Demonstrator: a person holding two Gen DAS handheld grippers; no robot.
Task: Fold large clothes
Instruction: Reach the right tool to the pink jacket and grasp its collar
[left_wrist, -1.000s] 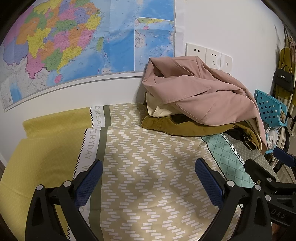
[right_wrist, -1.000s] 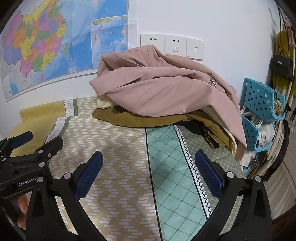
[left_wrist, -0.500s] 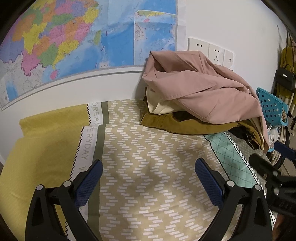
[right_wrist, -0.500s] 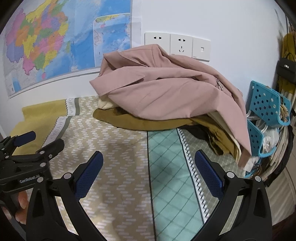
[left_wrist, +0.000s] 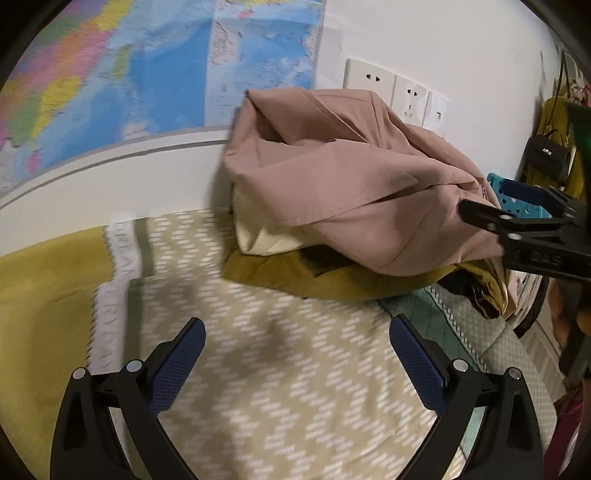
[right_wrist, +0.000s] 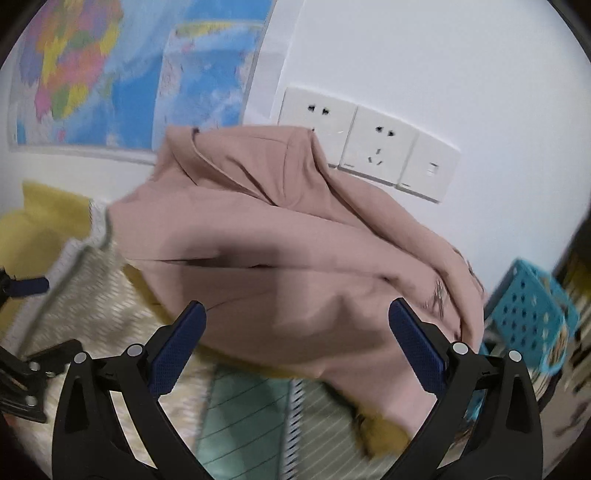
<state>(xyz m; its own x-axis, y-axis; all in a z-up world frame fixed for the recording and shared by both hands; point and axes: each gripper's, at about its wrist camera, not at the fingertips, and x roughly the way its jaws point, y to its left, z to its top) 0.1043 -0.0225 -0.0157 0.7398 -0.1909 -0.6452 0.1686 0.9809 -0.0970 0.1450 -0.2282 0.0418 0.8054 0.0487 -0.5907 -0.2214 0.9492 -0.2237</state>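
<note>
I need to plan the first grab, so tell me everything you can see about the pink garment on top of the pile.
The pink garment is dusty pink, smooth woven cloth, crumpled and loosely folded over itself, with a collar-like flap near its top and a metal zipper pull toward its right side. It tops the pile against the wall, resting on a cream garment and a mustard garment. The right gripper is open just before it; whether they touch cannot be told.

The pink jacket (left_wrist: 354, 192) is covering most of the pile, so only edges of the cream cloth (left_wrist: 258, 232) and the mustard cloth (left_wrist: 280, 269) are peeking out at 6 o'clock. The map (right_wrist: 110, 74) is looking smeary, and its words are too blurry to read. The blue basket (right_wrist: 532, 314) is getting cut off at 3 o'clock. The bedspread (left_wrist: 118, 280) letters are blurring too.
</note>
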